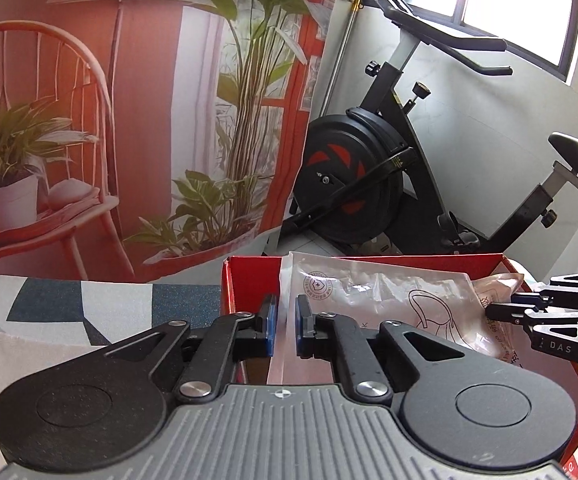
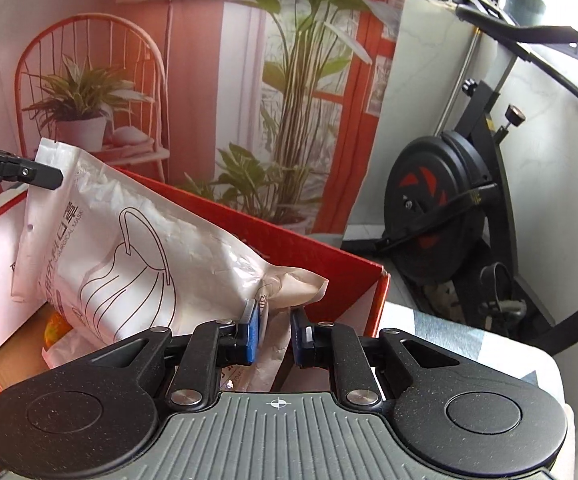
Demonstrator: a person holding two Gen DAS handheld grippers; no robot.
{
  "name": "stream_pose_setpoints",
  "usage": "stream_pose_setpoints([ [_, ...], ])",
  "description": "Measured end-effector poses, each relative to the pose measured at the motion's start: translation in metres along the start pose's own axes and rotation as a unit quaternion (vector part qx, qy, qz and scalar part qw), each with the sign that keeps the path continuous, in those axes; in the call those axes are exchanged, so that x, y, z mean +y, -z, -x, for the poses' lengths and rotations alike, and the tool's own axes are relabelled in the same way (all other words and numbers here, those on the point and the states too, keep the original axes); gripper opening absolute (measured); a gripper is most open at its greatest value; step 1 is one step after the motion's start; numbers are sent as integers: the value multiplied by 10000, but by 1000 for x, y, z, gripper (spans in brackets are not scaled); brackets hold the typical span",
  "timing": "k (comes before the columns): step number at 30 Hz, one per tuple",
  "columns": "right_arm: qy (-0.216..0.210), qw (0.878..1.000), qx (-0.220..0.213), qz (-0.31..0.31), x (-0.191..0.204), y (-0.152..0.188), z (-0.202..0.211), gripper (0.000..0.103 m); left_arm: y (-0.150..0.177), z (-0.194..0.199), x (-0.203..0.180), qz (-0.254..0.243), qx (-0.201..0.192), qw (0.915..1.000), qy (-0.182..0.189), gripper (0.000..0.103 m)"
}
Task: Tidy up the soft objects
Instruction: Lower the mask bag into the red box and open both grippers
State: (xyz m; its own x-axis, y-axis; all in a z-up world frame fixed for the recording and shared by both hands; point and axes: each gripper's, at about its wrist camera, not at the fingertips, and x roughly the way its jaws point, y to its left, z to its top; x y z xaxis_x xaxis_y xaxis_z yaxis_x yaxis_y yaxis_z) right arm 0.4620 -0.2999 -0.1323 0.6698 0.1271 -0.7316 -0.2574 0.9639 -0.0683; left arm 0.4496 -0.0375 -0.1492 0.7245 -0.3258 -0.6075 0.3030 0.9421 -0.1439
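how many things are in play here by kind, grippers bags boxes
grippers: 2, the left gripper and the right gripper
mask bags: 1, the mask bag, held at both ends
boxes: 1, the red box
total: 4

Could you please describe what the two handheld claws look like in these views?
Both match: the left claw and right claw have black linkage arms with silver rivets, blue pads, round black discs and a ribbed grey body with a small crosshair mark. White lettering shows on their sides, "DAS" on the right one.
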Motion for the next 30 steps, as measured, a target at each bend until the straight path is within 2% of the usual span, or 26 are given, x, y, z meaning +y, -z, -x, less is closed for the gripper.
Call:
stream_pose_setpoints([
  [1,7,10000,72,-62,-1,0,-2,15,0,1,0,8,5,10000,-12,22],
  [2,7,9998,176,-126,-2,-1,-4,15,0,3,0,6,-9,10000,-25,35],
  [3,25,9995,261,-177,-3,-1,-7,15,-1,6,0,0,-61,10000,-38,42],
  [5,95,9994,272,-212,-2,-1,-6,16,-1,11,-2,-6,-109,9999,-37,43],
  [7,245,9993,98,-254,0,-1,1,22,-1,16,-5,-39,-95,9999,-24,44],
  [9,423,9987,-114,-256,2,0,12,31,0,23,-10,-123,-109,9999,-43,50],
  [16,574,9959,-611,-346,2,-1,64,42,10,60,-21,-233,-191,9995,-19,55],
  [20,512,9944,-859,-332,14,9,100,59,24,93,-30,-249,-320,9992,41,62],
  [25,367,9924,-1104,-402,34,32,137,79,53,127,-40,-312,-374,9988,24,65],
  [27,309,9914,-1183,-474,42,44,151,94,67,139,-42,-283,-358,9990,8,66],
  [30,258,9901,-1274,-531,53,62,168,101,88,153,-44,-222,-315,9993,-18,66],
])
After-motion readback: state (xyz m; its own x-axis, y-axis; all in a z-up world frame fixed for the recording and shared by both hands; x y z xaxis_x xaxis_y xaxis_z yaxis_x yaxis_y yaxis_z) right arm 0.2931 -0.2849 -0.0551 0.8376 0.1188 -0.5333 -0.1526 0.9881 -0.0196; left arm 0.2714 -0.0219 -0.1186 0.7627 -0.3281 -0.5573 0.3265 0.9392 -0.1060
